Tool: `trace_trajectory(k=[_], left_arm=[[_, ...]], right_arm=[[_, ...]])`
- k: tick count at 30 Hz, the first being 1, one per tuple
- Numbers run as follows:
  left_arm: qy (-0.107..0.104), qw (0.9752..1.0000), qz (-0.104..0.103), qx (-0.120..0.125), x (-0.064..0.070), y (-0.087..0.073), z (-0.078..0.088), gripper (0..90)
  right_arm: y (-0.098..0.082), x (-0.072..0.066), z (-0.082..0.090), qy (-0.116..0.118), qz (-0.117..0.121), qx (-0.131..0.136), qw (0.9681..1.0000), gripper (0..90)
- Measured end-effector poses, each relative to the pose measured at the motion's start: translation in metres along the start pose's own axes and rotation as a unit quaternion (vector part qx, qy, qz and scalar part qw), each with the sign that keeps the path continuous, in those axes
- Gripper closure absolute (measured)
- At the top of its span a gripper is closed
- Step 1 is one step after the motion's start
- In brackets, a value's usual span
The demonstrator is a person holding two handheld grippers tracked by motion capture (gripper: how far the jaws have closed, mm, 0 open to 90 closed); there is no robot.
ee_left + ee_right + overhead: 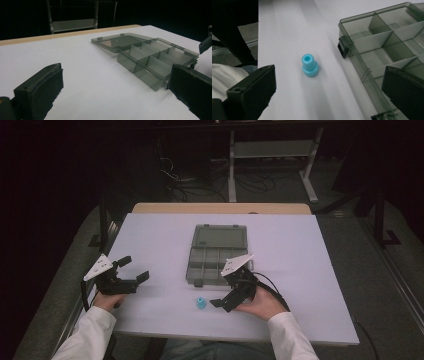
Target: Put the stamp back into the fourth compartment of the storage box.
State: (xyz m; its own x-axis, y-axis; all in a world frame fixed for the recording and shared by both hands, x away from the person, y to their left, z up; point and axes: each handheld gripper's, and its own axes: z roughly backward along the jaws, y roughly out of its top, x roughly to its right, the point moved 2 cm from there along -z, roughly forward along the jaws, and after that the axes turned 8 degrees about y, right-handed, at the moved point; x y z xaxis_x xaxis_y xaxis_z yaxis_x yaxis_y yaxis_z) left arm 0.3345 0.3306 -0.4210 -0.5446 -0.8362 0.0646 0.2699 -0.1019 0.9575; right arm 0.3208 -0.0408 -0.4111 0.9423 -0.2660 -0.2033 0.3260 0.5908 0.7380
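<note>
A smoky grey plastic compartment box (205, 263) lies open in the middle of the white table, its lid (220, 237) folded flat on the far side. Its compartments (387, 42) look empty where they show. A small light-blue stepped plug (200, 303) stands upright on the table just in front of the box (150, 60). My right gripper (233, 287) hovers to the right of the plug (309, 66), open, with the plug ahead of its jaws and the box's near corner by its right jaw. My left gripper (134, 268) is open at the table's left side, pointing toward the box.
The white table (300, 270) has a wooden strip (220, 208) along its far edge. Beyond it are a dark floor, cables and a grey metal frame (272, 150). A white sleeve (224, 75) shows near the table's front edge.
</note>
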Motion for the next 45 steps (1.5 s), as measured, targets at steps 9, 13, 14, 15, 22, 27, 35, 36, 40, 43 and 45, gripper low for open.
trace_trajectory(k=[9,13,14,15,22,27,35,36,40,43,45], left_arm=[[-0.001,1.0,0.001,0.002,0.0,0.0,0.0,0.0],[-0.001,1.0,0.001,0.002,0.0,0.0,0.0,0.0],[-0.001,1.0,0.002,0.003,0.0,0.0,0.0,0.0],[-0.001,1.0,0.001,0.002,0.0,0.0,0.0,0.0],[-0.001,1.0,0.003,0.004,0.0,0.0,0.0,0.0],[-0.002,1.0,0.001,0.003,0.0,0.0,0.0,0.0],[-0.001,1.0,0.002,0.004,0.0,0.0,0.0,0.0],[-0.001,1.0,0.001,0.003,0.0,0.001,0.0,0.0],[0.0,1.0,0.003,0.006,0.0,0.001,0.001,0.0],[0.0,1.0,0.003,0.006,0.0,0.001,0.001,0.0],[0.001,1.0,0.003,0.006,0.0,0.001,0.001,0.0]], right_arm=[[0.002,-0.003,-0.01,0.007,0.006,-0.014,0.9999,0.0],[0.002,-0.004,-0.014,0.01,0.01,-0.021,0.9997,0.0],[0.002,-0.004,-0.016,0.013,0.009,-0.022,0.9996,0.0],[0.003,-0.005,-0.017,0.018,0.005,-0.021,0.9996,0.0],[0.004,-0.006,-0.028,0.022,0.017,-0.036,0.999,0.0],[0.003,-0.005,-0.036,0.024,0.032,-0.047,0.9981,0.0],[0.003,-0.004,-0.048,0.027,0.041,-0.064,0.9968,0.0],[0.002,-0.005,-0.05,0.027,0.04,-0.066,0.9966,0.0],[0.002,-0.007,-0.055,0.018,0.043,-0.078,0.9959,0.0],[0.003,-0.007,-0.059,0.013,0.046,-0.081,0.9956,0.0],[0.004,-0.007,-0.061,0.014,0.045,-0.077,0.9959,0.0]])
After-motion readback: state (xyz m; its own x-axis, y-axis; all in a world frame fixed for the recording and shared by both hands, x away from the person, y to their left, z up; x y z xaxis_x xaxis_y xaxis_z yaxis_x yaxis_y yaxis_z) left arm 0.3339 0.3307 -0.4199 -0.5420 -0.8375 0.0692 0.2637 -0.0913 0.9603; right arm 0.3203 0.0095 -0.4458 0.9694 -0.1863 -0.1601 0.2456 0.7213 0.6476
